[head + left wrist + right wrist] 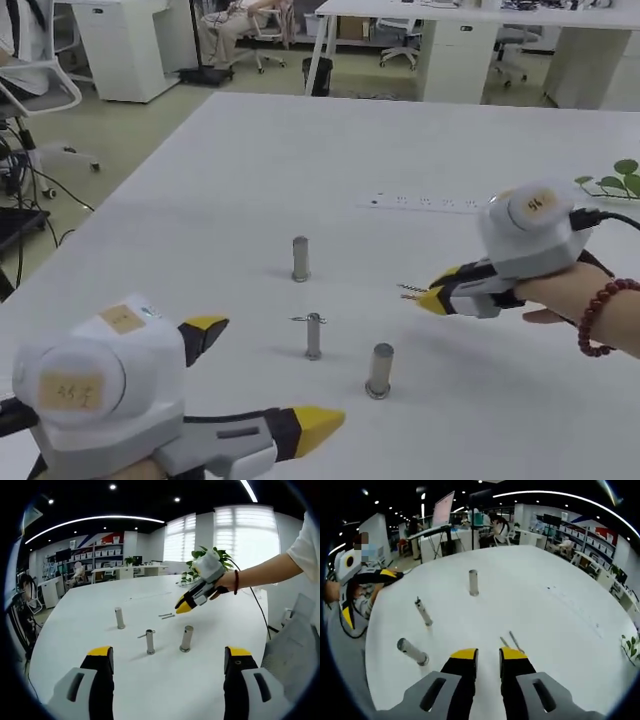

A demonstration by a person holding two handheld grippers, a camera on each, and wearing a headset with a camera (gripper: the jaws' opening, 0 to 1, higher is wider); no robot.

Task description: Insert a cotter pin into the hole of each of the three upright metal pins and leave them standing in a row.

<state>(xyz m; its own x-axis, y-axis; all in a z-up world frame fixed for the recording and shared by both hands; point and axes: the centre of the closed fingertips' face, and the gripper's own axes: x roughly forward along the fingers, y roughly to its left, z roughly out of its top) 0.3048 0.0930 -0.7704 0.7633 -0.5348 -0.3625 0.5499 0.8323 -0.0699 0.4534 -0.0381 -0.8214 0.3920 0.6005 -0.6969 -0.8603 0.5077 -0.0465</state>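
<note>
Nearest me: left gripper (262, 372), jaws spread wide, empty, hanging over the table (450, 150).
Near pin (379, 370): upright, no cotter in it that I can see.
Middle pin (313, 338): upright, a cotter (308, 319) already sits crosswise through its top.
Right gripper (432, 298): low over the table to the right of the row, jaws drawn close with a narrow gap, nothing pinched between them.
Loose cotters (512, 641): two, flat on the table, just ahead of my right jaw tips and slightly right of their line.
Far pin (300, 258): upright, no cotter seen; the three stand in a slanting row, well apart from each other.
Key relation: the loose cotters lie just ahead of my right tips, their long axes running roughly along my jaws' own line, away from me; my left gripper is well apart from them.
Nearer hand: right, clearly.
Judgement: one pin of three looks done; the next pick falls to the right gripper.
</note>
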